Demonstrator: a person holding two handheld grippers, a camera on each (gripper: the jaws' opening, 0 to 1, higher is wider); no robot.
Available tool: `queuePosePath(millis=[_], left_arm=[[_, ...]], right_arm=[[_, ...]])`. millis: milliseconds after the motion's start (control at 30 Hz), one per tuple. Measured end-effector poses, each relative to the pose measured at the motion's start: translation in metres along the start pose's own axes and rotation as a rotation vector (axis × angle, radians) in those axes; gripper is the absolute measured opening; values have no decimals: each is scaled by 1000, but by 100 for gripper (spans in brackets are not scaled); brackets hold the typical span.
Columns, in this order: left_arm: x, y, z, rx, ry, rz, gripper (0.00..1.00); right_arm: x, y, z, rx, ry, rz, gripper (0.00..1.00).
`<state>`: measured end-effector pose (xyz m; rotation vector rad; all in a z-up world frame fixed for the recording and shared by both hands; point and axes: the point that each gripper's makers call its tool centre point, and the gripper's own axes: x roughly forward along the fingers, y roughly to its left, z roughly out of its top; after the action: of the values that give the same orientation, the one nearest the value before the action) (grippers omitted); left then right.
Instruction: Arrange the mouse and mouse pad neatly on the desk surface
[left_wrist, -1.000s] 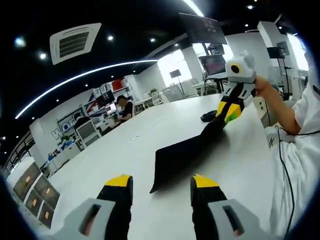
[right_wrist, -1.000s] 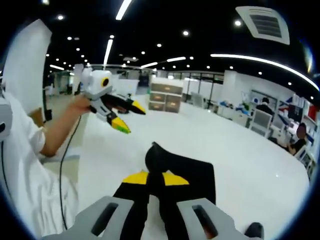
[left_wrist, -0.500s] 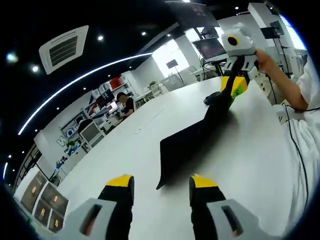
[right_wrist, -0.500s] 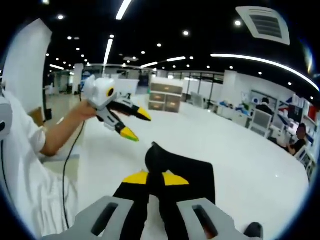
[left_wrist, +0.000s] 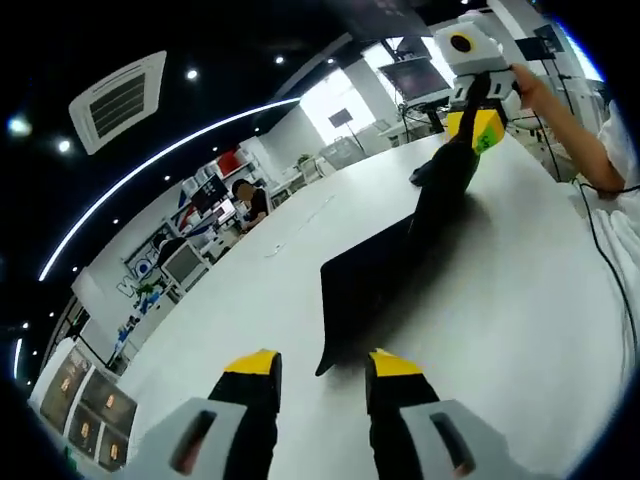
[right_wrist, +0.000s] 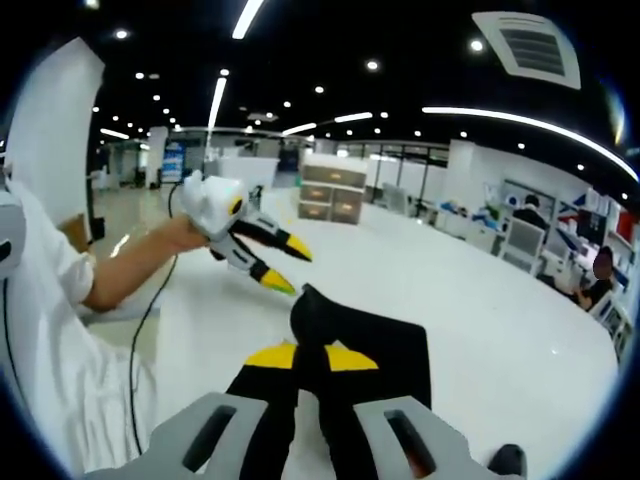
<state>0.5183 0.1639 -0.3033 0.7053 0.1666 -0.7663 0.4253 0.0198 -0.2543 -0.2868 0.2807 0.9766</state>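
We have the mouse pad (left_wrist: 375, 280) pinched at its far edge by our right gripper (right_wrist: 305, 357), lifted off the desk (left_wrist: 520, 300). Our left gripper (left_wrist: 320, 362) is open near its corner, empty. The mouse (left_wrist: 422, 176) lies beyond; neither looks placed yet.

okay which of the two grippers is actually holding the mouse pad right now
The right gripper: its jaws are shut on the black mouse pad's near edge. The left gripper hovers open at the opposite corner, gripping nothing.

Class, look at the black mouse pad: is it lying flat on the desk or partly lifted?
Partly lifted. The right tool is shut on one edge of the mouse pad, raising that end off the white desk; the opposite corner curls up.
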Motion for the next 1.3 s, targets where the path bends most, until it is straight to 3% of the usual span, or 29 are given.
queuePosePath(millis=[333, 567, 967, 1067, 1300], left_arm=[[15, -10, -5, 25, 1, -3, 31], [20, -7, -13, 84, 30, 23, 27], [26, -8, -17, 140, 38, 17, 14], [25, -7, -11, 126, -4, 13, 7], [25, -9, -11, 111, -12, -7, 4]], right_arm=[[-2, 1, -1, 1, 2, -2, 8], [-2, 4, -2, -1, 4, -1, 8], [-2, 2, -3, 1, 7, -3, 8], [-3, 3, -3, 0, 4, -4, 8], [-5, 1, -2, 1, -2, -11, 8]])
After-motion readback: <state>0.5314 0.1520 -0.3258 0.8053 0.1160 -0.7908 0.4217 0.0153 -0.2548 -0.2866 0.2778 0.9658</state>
